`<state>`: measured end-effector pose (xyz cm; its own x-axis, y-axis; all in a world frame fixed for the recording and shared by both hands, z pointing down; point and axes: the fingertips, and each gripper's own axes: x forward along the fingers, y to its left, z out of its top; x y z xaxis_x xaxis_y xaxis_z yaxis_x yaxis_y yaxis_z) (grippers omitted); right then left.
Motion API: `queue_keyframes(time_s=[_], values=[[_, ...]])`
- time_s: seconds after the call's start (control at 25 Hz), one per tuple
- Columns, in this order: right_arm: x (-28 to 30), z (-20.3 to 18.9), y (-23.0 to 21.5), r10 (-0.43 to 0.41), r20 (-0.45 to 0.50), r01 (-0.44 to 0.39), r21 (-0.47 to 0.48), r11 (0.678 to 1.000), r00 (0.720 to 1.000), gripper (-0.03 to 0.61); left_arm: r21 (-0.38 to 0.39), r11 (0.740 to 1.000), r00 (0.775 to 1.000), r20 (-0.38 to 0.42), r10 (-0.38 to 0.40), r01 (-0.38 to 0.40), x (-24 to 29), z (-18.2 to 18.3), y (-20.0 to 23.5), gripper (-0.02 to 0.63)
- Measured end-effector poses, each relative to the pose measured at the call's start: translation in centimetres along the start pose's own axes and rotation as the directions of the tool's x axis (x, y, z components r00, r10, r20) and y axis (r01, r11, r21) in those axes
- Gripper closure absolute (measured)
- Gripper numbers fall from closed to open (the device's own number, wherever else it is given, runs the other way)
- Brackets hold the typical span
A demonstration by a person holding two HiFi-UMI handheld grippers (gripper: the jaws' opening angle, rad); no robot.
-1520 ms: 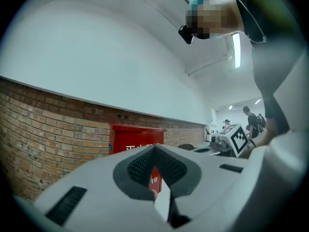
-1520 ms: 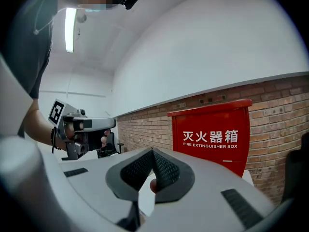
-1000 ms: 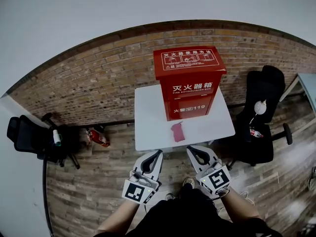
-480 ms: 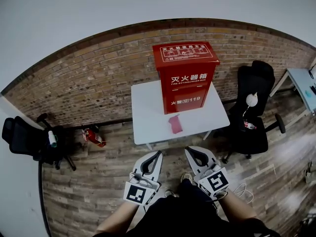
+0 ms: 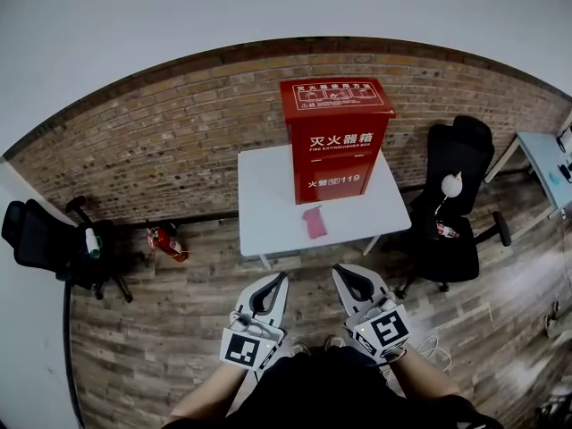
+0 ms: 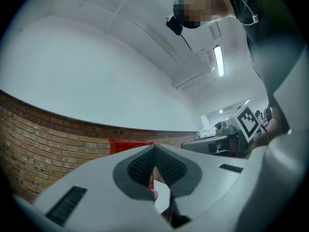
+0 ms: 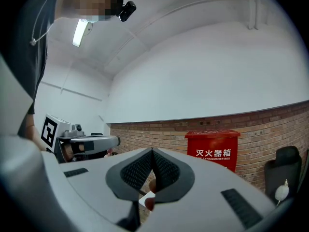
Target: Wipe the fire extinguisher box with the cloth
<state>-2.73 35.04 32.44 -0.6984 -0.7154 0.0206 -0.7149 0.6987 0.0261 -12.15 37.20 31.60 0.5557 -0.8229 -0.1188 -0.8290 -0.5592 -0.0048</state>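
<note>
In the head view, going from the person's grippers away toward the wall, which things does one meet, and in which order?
left gripper and right gripper side by side → wooden floor → white table → pink cloth → red fire extinguisher box → brick wall

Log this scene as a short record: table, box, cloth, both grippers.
table: white square table
box: red metal fire extinguisher box, upright on the table
cloth: pink cloth, lying on the table in front of the box, untouched
left gripper: shut, empty, short of the table
right gripper: shut, empty, short of the table
</note>
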Motion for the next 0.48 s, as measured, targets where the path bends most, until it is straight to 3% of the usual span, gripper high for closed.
queue_keyframes(time_s=[0.48], values=[[-2.0, -0.5, -2.7, 0.012, -0.013, -0.011, 0.011, 1.0, 1.0, 0.56, -0.009, 0.999, 0.999, -0.007, 0.031, -0.031, 1.5, -0.6, -2.2, 0.586]])
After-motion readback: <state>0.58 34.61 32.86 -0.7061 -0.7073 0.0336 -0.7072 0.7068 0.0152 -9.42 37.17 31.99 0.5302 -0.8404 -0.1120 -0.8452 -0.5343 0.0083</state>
